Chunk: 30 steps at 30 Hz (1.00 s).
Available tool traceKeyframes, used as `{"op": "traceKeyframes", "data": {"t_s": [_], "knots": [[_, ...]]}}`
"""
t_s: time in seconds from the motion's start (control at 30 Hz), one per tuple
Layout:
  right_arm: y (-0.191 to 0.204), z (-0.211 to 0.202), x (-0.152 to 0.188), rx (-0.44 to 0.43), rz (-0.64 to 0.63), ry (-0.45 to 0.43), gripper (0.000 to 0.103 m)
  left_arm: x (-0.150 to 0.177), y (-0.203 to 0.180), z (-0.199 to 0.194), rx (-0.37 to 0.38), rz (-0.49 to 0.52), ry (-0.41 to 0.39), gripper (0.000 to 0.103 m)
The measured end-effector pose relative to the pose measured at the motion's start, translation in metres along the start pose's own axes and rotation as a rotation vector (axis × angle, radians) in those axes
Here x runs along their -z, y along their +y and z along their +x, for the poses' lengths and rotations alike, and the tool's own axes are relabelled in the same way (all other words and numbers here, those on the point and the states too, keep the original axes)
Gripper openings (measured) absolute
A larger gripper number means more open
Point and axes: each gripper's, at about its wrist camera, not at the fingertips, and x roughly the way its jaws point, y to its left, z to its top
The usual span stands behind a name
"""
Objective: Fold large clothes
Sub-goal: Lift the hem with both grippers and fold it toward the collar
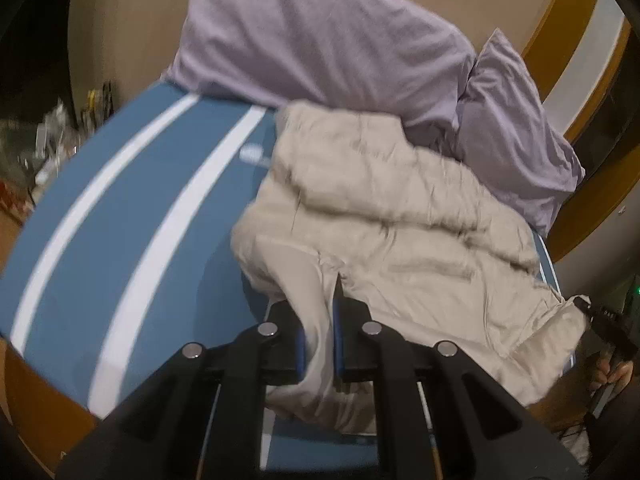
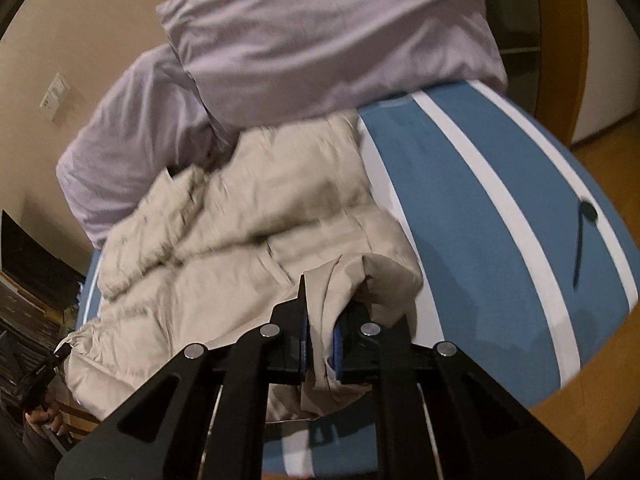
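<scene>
A large beige padded jacket lies crumpled on a blue bed cover with white stripes. My left gripper is shut on a fold of the jacket's near edge, cloth bunched between its blue pads. The other gripper shows at the far right of this view, holding the jacket's opposite corner. In the right wrist view the jacket spreads left over the bed cover. My right gripper is shut on a bunched fold of the jacket's near edge. The left gripper shows at the far left.
Two lilac pillows lie at the head of the bed, touching the jacket's far edge. A small dark object lies on the bed cover at right. Wooden bed frame and a beige wall surround the bed.
</scene>
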Motion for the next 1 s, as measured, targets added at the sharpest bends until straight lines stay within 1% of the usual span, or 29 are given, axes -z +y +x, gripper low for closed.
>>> {"op": "traceKeyframes", "data": {"t_s": [0.23,0.6,0.8,1.0], "knots": [[0.022,0.014,-0.056,-0.021,-0.039,-0.058,0.009,-0.052,-0.014,0.006,-0.041,0.029,-0.069,0.011],[0.035,0.052,-0.124,-0.03,-0.05,-0.074,0.009,-0.131,-0.035,0.038,-0.074,0.055,-0.138,0.01],[0.036,0.076,-0.156,-0.02,-0.03,-0.061,0.009,-0.165,-0.046,0.067,-0.1,0.063,-0.143,0.01],[0.035,0.11,-0.177,-0.008,0.013,-0.031,0.01,-0.192,-0.053,0.102,-0.131,0.062,-0.128,0.01]]}}
